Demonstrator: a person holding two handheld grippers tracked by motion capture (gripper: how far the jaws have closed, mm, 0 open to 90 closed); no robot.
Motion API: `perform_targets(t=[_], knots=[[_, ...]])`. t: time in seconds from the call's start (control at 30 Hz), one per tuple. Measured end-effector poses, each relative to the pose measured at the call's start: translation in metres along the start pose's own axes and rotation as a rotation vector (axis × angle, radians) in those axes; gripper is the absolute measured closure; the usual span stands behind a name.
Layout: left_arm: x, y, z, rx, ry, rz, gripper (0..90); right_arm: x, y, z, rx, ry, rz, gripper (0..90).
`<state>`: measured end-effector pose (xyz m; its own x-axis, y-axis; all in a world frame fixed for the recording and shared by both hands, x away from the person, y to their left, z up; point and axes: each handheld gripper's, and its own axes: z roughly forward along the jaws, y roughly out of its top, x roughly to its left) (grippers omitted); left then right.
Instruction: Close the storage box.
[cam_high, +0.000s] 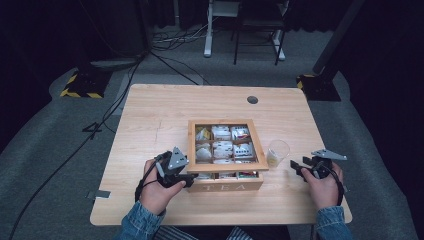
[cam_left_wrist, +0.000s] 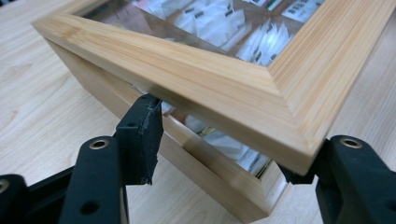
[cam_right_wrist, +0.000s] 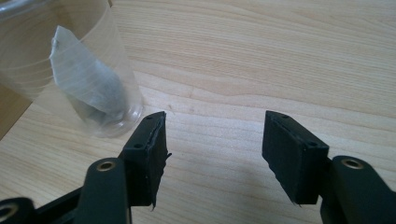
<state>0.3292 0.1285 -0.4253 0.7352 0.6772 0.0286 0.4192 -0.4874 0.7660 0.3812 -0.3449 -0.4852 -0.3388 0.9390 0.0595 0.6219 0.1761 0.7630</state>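
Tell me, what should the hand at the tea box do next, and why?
Probably lower the lid gently until it meets the tea box. The left gripper straddles the lid's front corner, and a gap still shows between lid and box, with tea bags visible through it. The right gripper waits open beside the plastic cup, which already holds a tea bag.

A light wooden table (cam_high: 150, 115) carries two things — a glass-lidded wooden tea box (cam_high: 225, 187) and, just beside it, a clear plastic cup (cam_high: 277, 151).

Wooden tea box (cam_high: 226, 183) near table's front edge, glass-paned lid (cam_left_wrist: 224, 88) tilted slightly open.
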Motion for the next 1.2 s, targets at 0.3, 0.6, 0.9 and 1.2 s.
perform_targets(t=[0.3,0.6,0.9,1.2], knots=[[-0.007,-0.004,0.000,0.077,-0.056,-0.028,37.1,-0.002,-0.001,-0.001,-0.001,-0.002,0.003,40.6],[-0.006,-0.005,-0.001,0.089,-0.067,-0.031,35.7,-0.001,0.000,-0.001,-0.002,0.002,0.002,40.4],[-0.008,-0.006,0.001,0.151,-0.079,-0.040,32.5,-0.001,0.000,0.000,-0.002,0.005,0.003,40.4],[-0.010,-0.011,-0.011,0.110,-0.064,-0.030,28.0,0.001,0.007,0.005,0.000,0.016,-0.007,40.1]])
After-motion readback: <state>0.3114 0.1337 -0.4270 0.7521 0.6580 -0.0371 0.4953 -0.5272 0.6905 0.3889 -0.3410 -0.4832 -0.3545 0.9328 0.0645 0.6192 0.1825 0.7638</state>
